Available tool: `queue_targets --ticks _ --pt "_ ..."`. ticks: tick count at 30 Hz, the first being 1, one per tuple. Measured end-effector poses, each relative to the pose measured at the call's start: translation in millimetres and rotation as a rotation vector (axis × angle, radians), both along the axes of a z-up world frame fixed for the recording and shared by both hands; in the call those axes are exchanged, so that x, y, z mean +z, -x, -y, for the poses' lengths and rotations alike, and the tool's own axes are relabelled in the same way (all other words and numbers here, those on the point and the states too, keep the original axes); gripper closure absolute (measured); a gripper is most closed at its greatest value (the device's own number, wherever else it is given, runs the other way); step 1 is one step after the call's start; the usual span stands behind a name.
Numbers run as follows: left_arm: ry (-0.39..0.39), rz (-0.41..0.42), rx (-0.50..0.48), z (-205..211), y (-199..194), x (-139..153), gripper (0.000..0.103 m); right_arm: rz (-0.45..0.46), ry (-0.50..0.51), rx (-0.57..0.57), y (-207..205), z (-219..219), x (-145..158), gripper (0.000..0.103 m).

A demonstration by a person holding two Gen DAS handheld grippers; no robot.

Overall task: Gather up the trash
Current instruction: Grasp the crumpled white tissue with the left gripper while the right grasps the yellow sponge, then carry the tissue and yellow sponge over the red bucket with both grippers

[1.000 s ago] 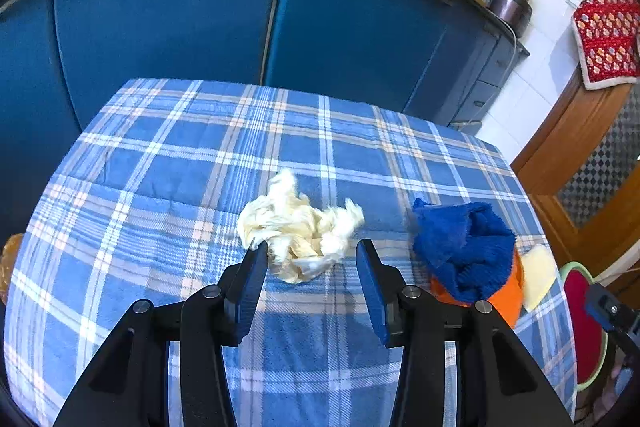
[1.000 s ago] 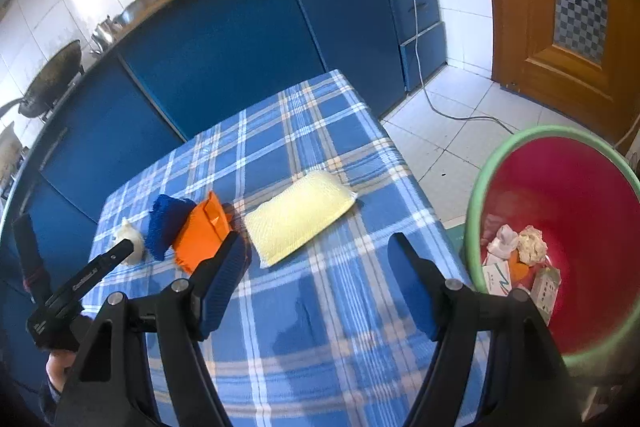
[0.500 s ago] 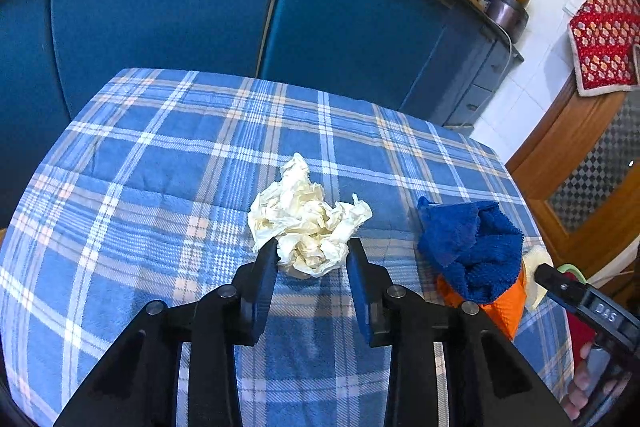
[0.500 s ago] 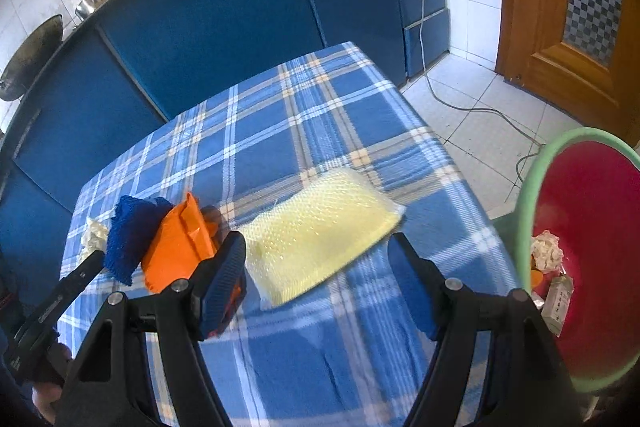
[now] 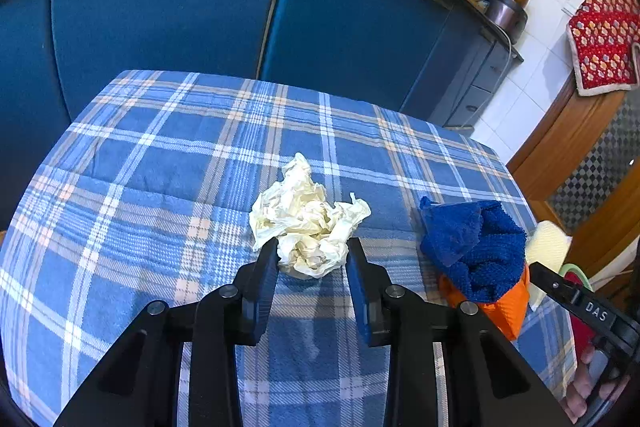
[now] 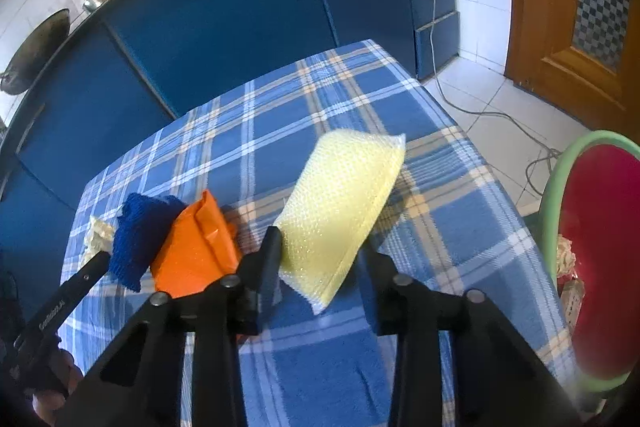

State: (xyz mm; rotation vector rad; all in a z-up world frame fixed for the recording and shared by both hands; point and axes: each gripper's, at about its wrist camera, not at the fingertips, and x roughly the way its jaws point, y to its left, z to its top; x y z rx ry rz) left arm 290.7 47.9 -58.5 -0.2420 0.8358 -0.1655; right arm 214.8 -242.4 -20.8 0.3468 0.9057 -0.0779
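Note:
A crumpled cream paper wad (image 5: 308, 223) lies on the blue plaid tablecloth (image 5: 160, 187). My left gripper (image 5: 312, 263) is shut on its near end, a finger pressed on each side. My right gripper (image 6: 320, 259) is shut on a yellow bubble-wrap pouch (image 6: 344, 203) and holds it tilted, its far end raised off the table. A red bin with a green rim (image 6: 600, 247) stands to the right of the table, with several scraps inside. The paper wad also shows in the right wrist view (image 6: 96, 233), at the far left.
A blue knitted cloth (image 5: 476, 251) lies on an orange packet (image 5: 504, 307) between the two grippers; both show in the right wrist view, cloth (image 6: 140, 235) and packet (image 6: 192, 251). Blue kitchen cabinets (image 5: 200, 7) stand behind the table. A wooden door (image 6: 568, 7) is at the right.
My left gripper closed on the paper wad. My right gripper moved forward, closed on the yellow pouch and tipped it up off the table.

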Motion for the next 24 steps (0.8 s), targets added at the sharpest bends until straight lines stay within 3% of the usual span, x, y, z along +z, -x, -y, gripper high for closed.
queue_targets --ticks 7,24 --pt "-0.007 0.011 -0.001 0.2 1.6 0.8 0.072 0.050 0.004 0.013 21.4 -2.5 17.4 0.081" --pt "0.010 0.032 -0.008 -1.5 5.8 4.7 0.078 0.131 -0.024 0.007 96.5 10.6 43.6 0.082"
